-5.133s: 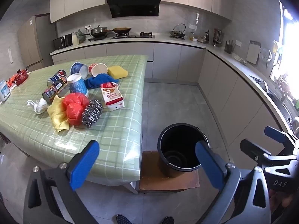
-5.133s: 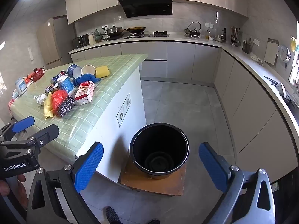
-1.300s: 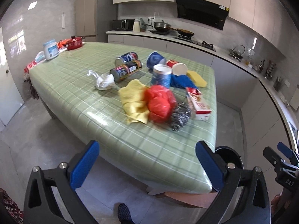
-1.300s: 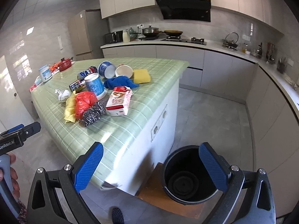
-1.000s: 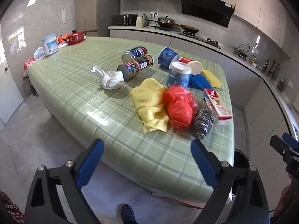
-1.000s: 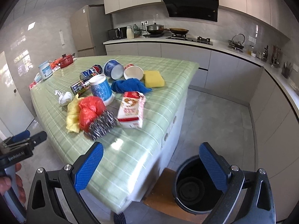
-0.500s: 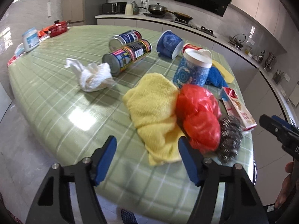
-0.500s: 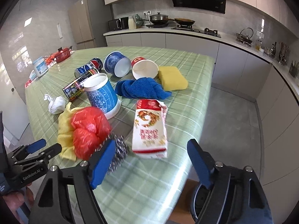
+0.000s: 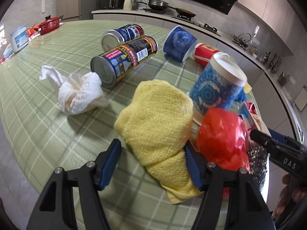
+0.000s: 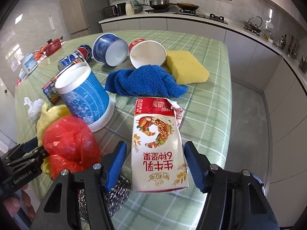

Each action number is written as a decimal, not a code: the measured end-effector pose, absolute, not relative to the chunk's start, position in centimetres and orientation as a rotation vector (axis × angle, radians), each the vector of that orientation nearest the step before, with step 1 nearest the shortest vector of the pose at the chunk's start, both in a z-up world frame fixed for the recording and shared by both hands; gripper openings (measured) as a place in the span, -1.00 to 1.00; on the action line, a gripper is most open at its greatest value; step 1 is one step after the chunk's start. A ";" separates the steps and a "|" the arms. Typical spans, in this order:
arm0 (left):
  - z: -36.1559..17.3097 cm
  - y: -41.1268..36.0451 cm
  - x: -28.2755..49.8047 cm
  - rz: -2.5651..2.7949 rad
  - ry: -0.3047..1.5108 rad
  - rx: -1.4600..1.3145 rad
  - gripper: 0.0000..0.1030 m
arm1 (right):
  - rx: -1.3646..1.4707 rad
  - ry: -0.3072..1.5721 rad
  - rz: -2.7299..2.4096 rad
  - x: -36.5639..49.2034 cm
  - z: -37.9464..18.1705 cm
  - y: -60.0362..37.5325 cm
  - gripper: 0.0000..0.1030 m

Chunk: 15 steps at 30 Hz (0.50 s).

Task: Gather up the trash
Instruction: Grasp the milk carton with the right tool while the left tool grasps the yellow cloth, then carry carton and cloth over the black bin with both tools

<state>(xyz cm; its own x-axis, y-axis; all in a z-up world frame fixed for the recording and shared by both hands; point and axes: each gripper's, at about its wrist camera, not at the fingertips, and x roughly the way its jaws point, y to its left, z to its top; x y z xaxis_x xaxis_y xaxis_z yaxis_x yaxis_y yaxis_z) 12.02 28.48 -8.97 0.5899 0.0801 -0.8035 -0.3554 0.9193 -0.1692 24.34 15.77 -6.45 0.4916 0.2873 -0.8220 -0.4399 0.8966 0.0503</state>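
A crumpled milk carton (image 10: pixel 157 143) lies on the green checked table (image 10: pixel 207 103), between the fingers of my right gripper (image 10: pixel 155 163). Its jaws are closing and the pads stand just clear of the carton's sides. My left gripper (image 9: pixel 152 163) straddles the near end of a yellow cloth (image 9: pixel 155 122). Its jaws are closing too, with a gap left at the left pad. A red plastic bag (image 9: pixel 220 138) and a steel scourer (image 10: pixel 117 187) lie between the two grippers. A white tissue wad (image 9: pixel 76 94) lies further left.
Two cans (image 9: pixel 124 59) lie on their sides behind the tissue. An upturned blue patterned cup (image 10: pixel 84 95) stands by the bag. Behind it are a blue cup (image 10: pixel 109 49), a red cup (image 10: pixel 147 53), a blue cloth (image 10: pixel 145 82) and a yellow sponge (image 10: pixel 186 69).
Both grippers came down and forward over the table and their jaws narrowed. The left now straddles the yellow cloth and the right the carton. The black bin has left both views.
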 end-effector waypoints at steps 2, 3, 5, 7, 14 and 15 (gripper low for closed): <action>-9.0 28.6 12.3 0.258 0.906 -0.316 0.29 | -0.176 0.970 0.438 24.5 -6.8 15.9 0.25; -9.0 28.6 12.3 0.257 0.907 -0.309 0.29 | -0.175 0.972 0.437 24.6 -6.9 15.9 0.20; -8.9 28.5 12.4 0.255 0.909 -0.294 0.09 | -0.178 0.975 0.433 24.7 -7.2 16.0 0.11; -8.8 28.5 12.6 0.240 0.908 -0.286 -0.22 | -0.168 0.971 0.435 24.6 -7.1 15.7 0.10; -6.8 28.4 11.2 0.234 0.852 -0.267 -0.42 | -0.139 0.931 0.445 24.0 -5.5 15.0 0.07; -6.4 28.3 10.9 0.238 0.843 -0.261 -0.42 | -0.136 0.926 0.447 23.9 -5.1 15.0 0.06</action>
